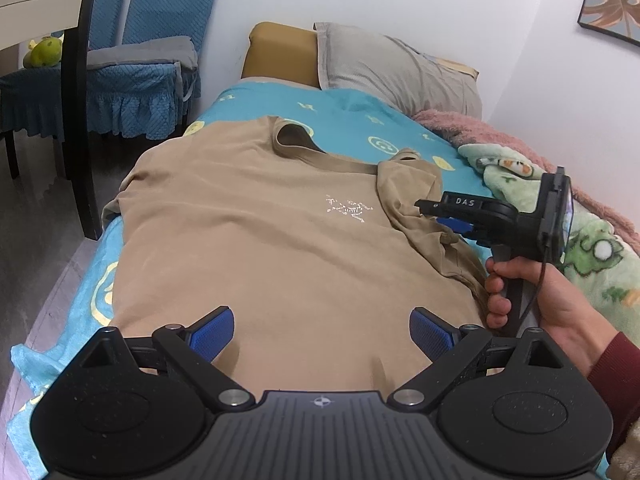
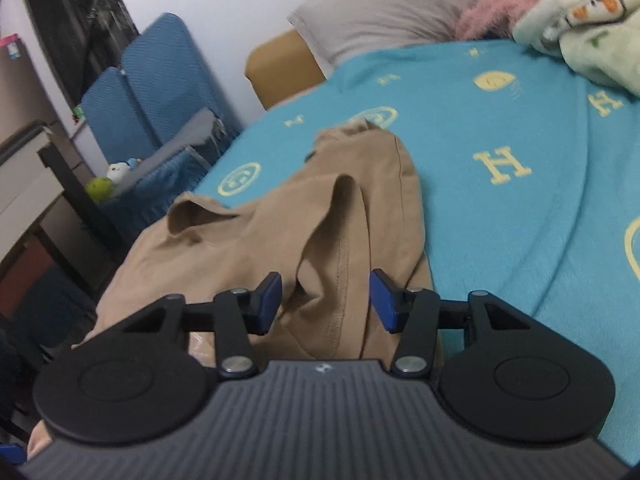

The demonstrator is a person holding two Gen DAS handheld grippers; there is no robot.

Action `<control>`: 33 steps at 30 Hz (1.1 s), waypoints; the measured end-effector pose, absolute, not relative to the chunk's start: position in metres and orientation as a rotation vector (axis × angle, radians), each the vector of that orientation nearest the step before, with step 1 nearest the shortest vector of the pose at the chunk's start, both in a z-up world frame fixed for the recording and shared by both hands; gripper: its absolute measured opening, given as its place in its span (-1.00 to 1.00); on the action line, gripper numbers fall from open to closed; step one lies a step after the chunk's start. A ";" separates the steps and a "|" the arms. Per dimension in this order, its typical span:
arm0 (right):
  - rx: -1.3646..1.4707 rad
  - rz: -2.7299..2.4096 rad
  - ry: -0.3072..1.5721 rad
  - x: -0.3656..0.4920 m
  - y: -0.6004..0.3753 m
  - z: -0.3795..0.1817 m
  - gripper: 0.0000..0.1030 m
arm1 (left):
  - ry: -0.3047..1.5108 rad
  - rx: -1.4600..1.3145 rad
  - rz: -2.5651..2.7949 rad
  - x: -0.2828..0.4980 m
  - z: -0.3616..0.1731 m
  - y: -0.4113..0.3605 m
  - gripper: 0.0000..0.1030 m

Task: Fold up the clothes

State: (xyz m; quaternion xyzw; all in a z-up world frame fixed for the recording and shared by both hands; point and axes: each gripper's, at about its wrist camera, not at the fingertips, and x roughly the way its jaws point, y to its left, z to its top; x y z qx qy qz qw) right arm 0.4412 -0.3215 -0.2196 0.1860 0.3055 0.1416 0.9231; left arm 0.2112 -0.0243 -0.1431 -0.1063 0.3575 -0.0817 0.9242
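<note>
Turquoise bedspread with yellow letters [image 2: 520, 128] stretches ahead of both my tools, and the tan cotton T-shirt [image 1: 260, 240] lies flat across it, collar away from me. My left gripper [image 1: 322, 334] hovers over the hem end, blue pads spread wide, nothing between them. Its right sleeve [image 2: 360, 208] is flopped inward onto the chest, so I judge the sleeve fold is in hand. My right gripper [image 2: 326, 300] sits half spread, the rumpled sleeve between the pads and no pad pressing it. Next, I reckon, smooth that sleeve flat, then go for the far side
</note>
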 end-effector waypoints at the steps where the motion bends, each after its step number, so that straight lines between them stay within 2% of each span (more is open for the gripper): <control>1: 0.374 0.289 0.631 0.443 -0.321 -0.220 -0.02 | 0.736 -0.217 -0.167 0.212 -0.144 -0.024 0.86; 9: 0.309 0.319 0.643 0.441 -0.307 -0.218 -0.01 | 0.744 -0.194 -0.158 0.215 -0.148 -0.027 0.86; 10: 0.288 0.333 0.645 0.440 -0.304 -0.216 -0.25 | 0.743 -0.191 -0.157 0.215 -0.148 -0.027 0.86; 11: 0.268 0.347 0.648 0.440 -0.302 -0.214 -0.89 | 0.741 -0.188 -0.156 0.215 -0.148 -0.028 0.86; 17: 0.260 0.308 0.522 0.428 -0.313 -0.174 -0.87 | 0.732 -0.187 -0.147 0.213 -0.147 -0.025 0.86; 23: 0.317 0.106 0.389 0.416 -0.380 -0.133 -0.87 | 0.728 -0.183 -0.155 0.212 -0.145 -0.026 0.86; 26: 0.374 -0.068 0.368 0.409 -0.433 -0.134 -0.87 | 0.725 -0.181 -0.164 0.212 -0.144 -0.027 0.86; 29: 0.541 -0.227 0.427 0.403 -0.490 -0.164 -0.80 | 0.729 -0.176 -0.167 0.213 -0.145 -0.029 0.86; 31: 0.676 -0.274 0.458 0.397 -0.521 -0.188 -0.67 | 0.730 -0.170 -0.166 0.213 -0.146 -0.031 0.86; 32: 0.731 -0.294 0.482 0.396 -0.530 -0.197 -0.41 | 0.731 -0.167 -0.165 0.213 -0.146 -0.032 0.86; 33: 0.769 -0.293 0.493 0.393 -0.534 -0.201 0.32 | 0.730 -0.164 -0.164 0.213 -0.146 -0.032 0.86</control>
